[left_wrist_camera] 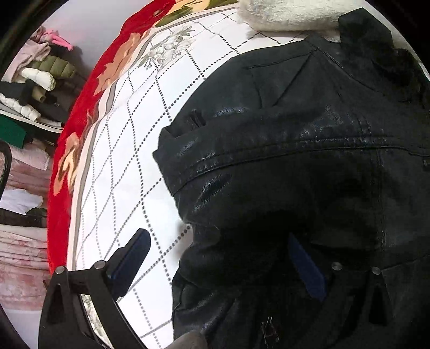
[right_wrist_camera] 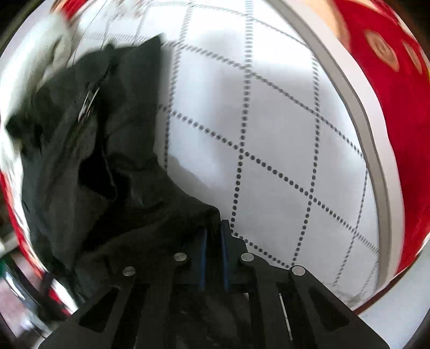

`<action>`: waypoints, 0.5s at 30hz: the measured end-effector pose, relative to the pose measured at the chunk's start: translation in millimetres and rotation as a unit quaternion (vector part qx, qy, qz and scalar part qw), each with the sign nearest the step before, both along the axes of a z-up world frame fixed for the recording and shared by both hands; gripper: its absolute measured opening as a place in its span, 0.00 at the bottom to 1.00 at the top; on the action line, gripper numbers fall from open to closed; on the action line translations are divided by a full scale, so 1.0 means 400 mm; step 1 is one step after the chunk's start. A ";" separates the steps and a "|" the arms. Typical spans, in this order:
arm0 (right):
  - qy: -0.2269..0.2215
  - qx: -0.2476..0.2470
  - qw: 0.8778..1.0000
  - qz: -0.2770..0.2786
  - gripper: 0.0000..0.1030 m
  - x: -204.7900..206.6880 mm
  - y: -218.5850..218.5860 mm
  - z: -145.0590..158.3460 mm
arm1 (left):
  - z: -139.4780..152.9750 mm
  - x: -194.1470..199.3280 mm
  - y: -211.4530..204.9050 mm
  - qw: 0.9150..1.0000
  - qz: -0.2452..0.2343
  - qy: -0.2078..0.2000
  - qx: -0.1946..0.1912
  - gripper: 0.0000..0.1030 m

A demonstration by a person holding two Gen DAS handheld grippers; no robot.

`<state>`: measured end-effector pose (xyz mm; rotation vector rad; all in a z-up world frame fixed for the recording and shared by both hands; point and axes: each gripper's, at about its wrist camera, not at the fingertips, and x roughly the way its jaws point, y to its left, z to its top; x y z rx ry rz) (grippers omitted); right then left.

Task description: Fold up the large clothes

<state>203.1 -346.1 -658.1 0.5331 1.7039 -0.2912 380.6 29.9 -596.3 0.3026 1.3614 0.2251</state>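
Two claws in my charge, one garment between them.

Item 1, right claw [right_wrist_camera: 213, 241]: jaws drawn nearly together on a hem or edge of the black jacket [right_wrist_camera: 113, 166], the blue pads [right_wrist_camera: 202, 255] pinching dark cloth. I judge this the carrying grip for a fold, taken at the edge so the panel trails behind it. That view is blurred.

Item 2, left claw [left_wrist_camera: 215, 265]: jaws spread wide, gripping nothing; one blue pad [left_wrist_camera: 131, 257] sits over the bare quilt, the other lies against the jacket [left_wrist_camera: 309, 150]. I read it as poised to seize the near fold.

Item 3, the jacket: shiny, leather-like, heaped on the bed's white dotted-grid quilt [left_wrist_camera: 129, 150], red floral border [left_wrist_camera: 80, 139] outside it.

Item 4: fluffy cream garment [left_wrist_camera: 287, 13] touching the jacket's far end.

Item 5: stacked clothes [left_wrist_camera: 35, 80] beyond the bed.
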 end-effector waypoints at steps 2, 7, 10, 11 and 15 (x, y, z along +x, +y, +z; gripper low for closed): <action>-0.007 -0.013 0.999 0.043 0.15 0.018 0.023 0.025 | 0.024 -0.011 -0.008 1.000 -0.001 -0.010 0.000 1.00; -0.009 -0.046 0.990 0.135 0.39 0.059 0.061 0.010 | 0.063 -0.049 -0.035 0.999 0.023 -0.025 0.003 1.00; 0.006 -0.079 0.990 0.117 0.54 0.056 0.033 -0.008 | 0.067 -0.070 -0.070 0.999 0.038 -0.022 -0.002 1.00; 0.009 -0.071 0.992 0.102 0.54 0.059 0.017 -0.013 | 0.069 -0.076 -0.084 0.999 0.040 -0.021 0.000 1.00; 0.003 -0.049 0.991 0.121 0.54 0.082 -0.006 0.006 | 0.098 -0.108 -0.153 0.998 0.061 -0.027 0.011 1.00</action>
